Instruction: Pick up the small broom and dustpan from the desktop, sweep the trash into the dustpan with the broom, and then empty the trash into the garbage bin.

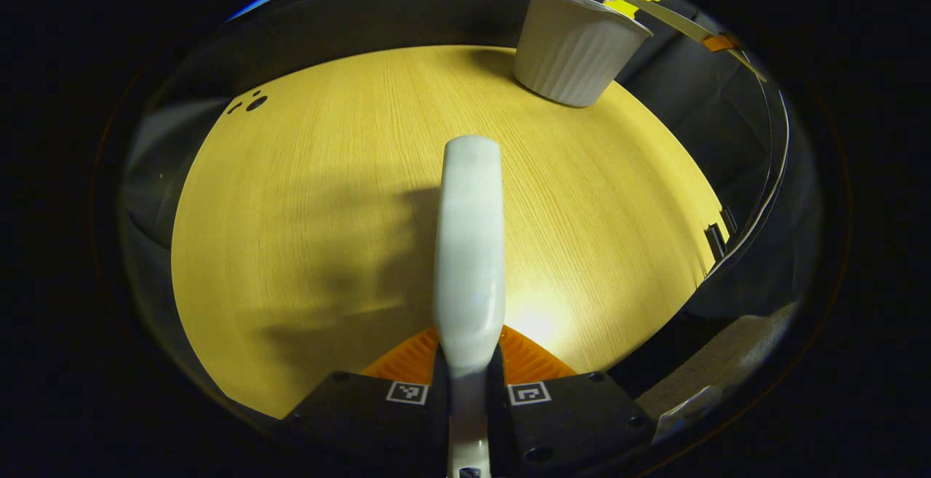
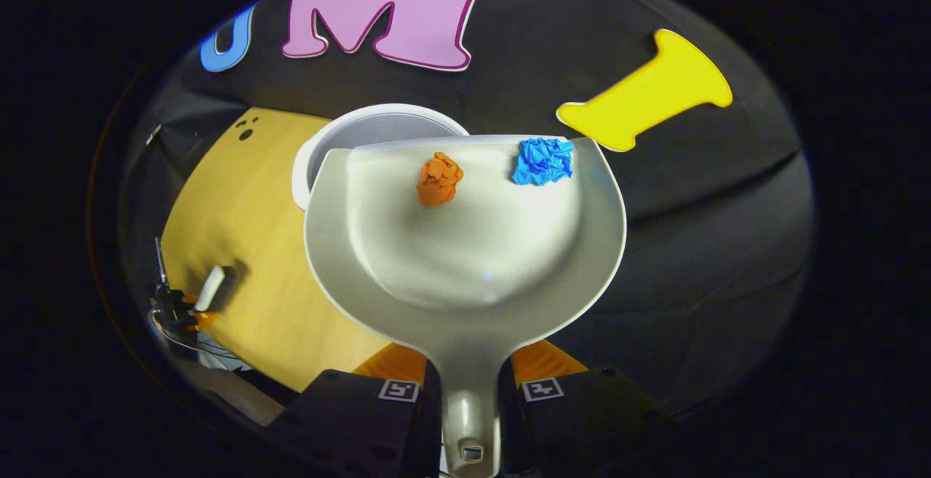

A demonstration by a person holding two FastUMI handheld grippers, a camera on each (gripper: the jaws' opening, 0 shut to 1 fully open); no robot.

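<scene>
Right gripper view: jaws clamped on dustpan (image 2: 465,245) handle; left jaws clamp broom (image 1: 469,260).

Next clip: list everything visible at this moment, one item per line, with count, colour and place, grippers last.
dustpan: one, pale grey, held by its handle in the right gripper, front edge above the garbage bin.
paper balls: two, one orange, one blue, lying in the dustpan near its front edge.
garbage bin: one, white, ribbed, upright at the far edge of the desktop.
broom: one, white, handle clamped in the left gripper, above the desktop.
desktop: one, light wood.
left gripper: shut on the broom handle.
right gripper: shut on the dustpan handle.
</scene>
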